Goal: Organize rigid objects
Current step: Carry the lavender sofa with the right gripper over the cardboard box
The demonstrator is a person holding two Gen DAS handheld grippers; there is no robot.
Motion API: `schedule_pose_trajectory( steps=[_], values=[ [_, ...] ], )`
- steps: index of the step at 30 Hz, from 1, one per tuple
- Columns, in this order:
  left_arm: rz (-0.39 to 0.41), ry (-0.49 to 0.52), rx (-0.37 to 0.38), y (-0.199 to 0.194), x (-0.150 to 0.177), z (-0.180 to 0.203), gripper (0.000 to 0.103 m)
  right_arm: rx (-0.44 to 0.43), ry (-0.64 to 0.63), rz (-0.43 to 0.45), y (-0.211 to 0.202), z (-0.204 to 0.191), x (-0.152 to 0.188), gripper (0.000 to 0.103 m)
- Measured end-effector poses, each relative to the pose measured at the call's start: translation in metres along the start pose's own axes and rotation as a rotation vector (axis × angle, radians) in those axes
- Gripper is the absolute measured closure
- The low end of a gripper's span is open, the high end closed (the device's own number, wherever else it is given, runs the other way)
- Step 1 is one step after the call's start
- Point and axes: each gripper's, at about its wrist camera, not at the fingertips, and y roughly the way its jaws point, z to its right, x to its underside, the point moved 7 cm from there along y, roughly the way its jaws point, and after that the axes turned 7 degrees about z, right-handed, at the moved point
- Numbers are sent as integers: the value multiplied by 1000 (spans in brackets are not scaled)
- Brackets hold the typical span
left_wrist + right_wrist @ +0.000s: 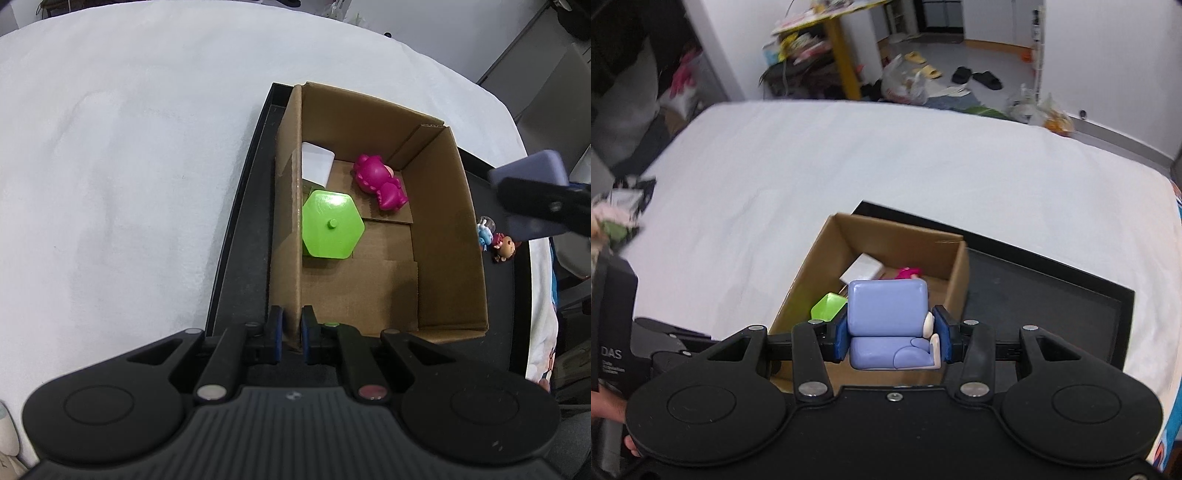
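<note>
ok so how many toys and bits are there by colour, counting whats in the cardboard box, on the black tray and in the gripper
green hexagonal plastic piece, in the box: 1
magenta plastic figure, in the box: 1
white flat card-like piece, in the box: 1
lavender toy armchair, in the right gripper: 1
small multicoloured figurines, on the tray: 2
total: 6

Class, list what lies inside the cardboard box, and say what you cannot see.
Inside the cardboard box: a green hexagonal piece, a magenta toy figure and a white card. The floor beneath them is hidden.
</note>
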Motion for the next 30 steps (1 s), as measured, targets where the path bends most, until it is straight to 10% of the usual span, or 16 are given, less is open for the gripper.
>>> schedule_pose_trajectory(
  steps=[30],
  values=[
    [-6, -21, 38, 4, 1, -3, 93, 80, -438, -258, 87, -55, 25, 59]
  ],
)
